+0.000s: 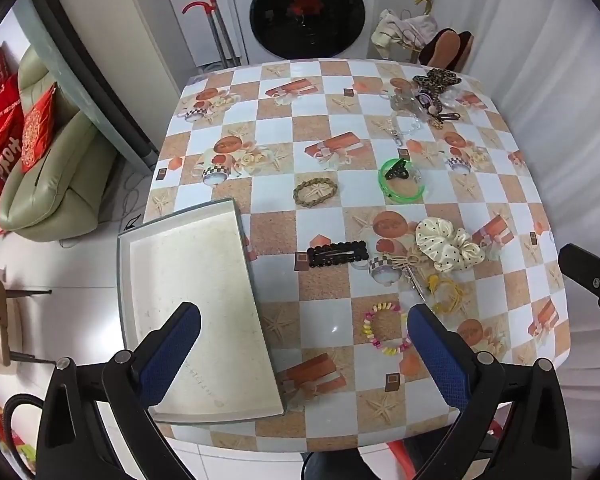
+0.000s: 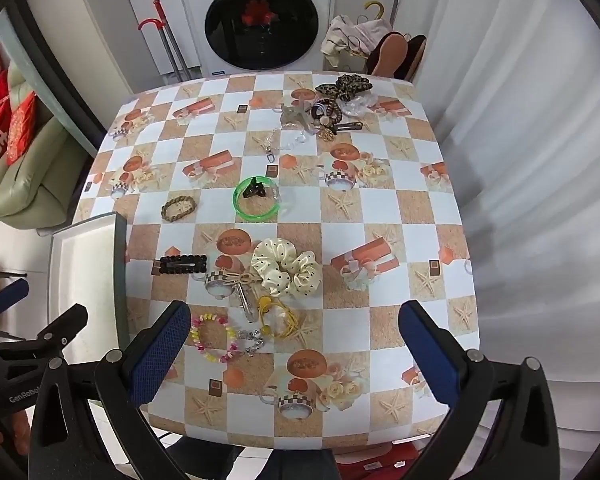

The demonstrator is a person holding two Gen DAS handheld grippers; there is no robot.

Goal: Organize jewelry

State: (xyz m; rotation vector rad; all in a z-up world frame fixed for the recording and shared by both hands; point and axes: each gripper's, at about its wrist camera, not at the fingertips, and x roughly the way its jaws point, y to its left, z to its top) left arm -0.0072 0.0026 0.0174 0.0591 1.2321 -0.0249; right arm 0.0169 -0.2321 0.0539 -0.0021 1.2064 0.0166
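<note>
Jewelry lies scattered on a checkered tablecloth. A shallow white tray (image 1: 196, 304) sits at the table's left edge, nothing in it. Near the front lie a colourful bead bracelet (image 1: 384, 330) (image 2: 214, 336), a yellow hair tie (image 1: 446, 294) (image 2: 278, 320), a cream dotted scrunchie (image 1: 450, 244) (image 2: 286, 266) and a black hair clip (image 1: 338, 254) (image 2: 182, 266). Farther back are a braided bracelet (image 1: 315, 191) (image 2: 179, 208) and a green bangle (image 1: 402, 182) (image 2: 256, 198) with a black claw clip on it. My left gripper (image 1: 304, 336) hangs open above the tray's edge. My right gripper (image 2: 296, 336) hangs open above the front of the table.
A pile of leopard-print hair pieces, clips and a chain (image 1: 428, 96) (image 2: 332, 108) lies at the far right corner. Beyond the table stand a washing machine (image 2: 260, 24) and a sofa (image 1: 48, 184) on the left. A white curtain (image 2: 520, 120) hangs to the right.
</note>
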